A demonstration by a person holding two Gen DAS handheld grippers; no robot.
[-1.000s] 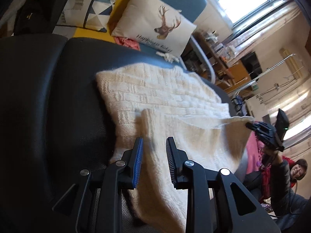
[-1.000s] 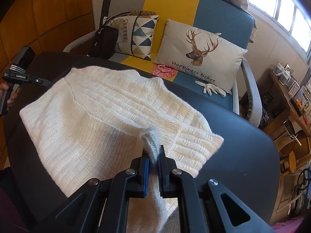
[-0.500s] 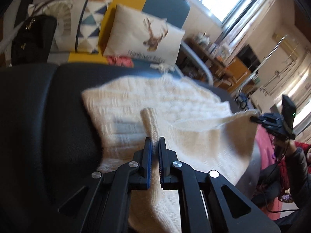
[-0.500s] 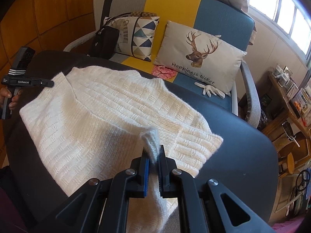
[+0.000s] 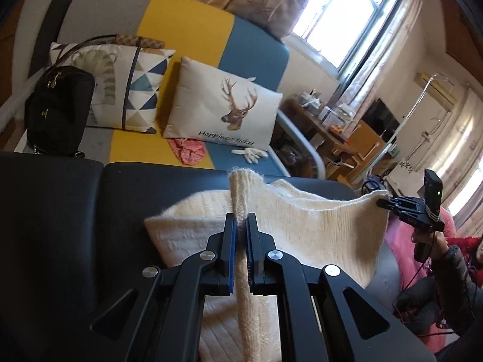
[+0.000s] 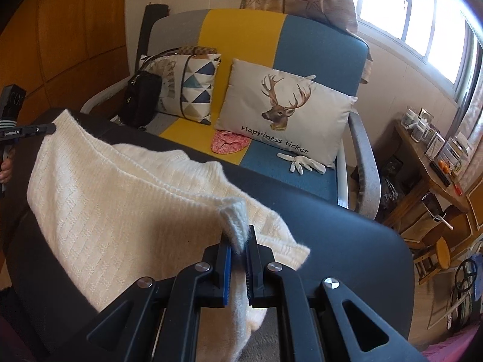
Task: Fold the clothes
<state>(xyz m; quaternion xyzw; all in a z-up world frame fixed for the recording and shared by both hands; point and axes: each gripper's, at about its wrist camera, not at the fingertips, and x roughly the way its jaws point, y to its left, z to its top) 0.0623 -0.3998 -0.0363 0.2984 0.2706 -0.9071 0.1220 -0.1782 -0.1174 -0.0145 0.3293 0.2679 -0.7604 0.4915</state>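
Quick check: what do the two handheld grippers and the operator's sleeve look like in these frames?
Both are matte black plastic. The left gripper and right gripper each have two angular fingers with triangular cut-outs, silver pivot screws and blue ribbed pads. From the side, the left one's handle shows white stripes and small white lettering; the right one's shows a green light. A thin cable hangs below it. The sleeve is dark and padded.

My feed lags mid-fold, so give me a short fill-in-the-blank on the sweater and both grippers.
1. The left gripper is shut on the ____.
2. The right gripper pinches the sweater with its jaws ____.
3. The sweater lies on a ____ table.
4. The pillow behind shows a ____.

Missing words: sweater; shut; black; deer
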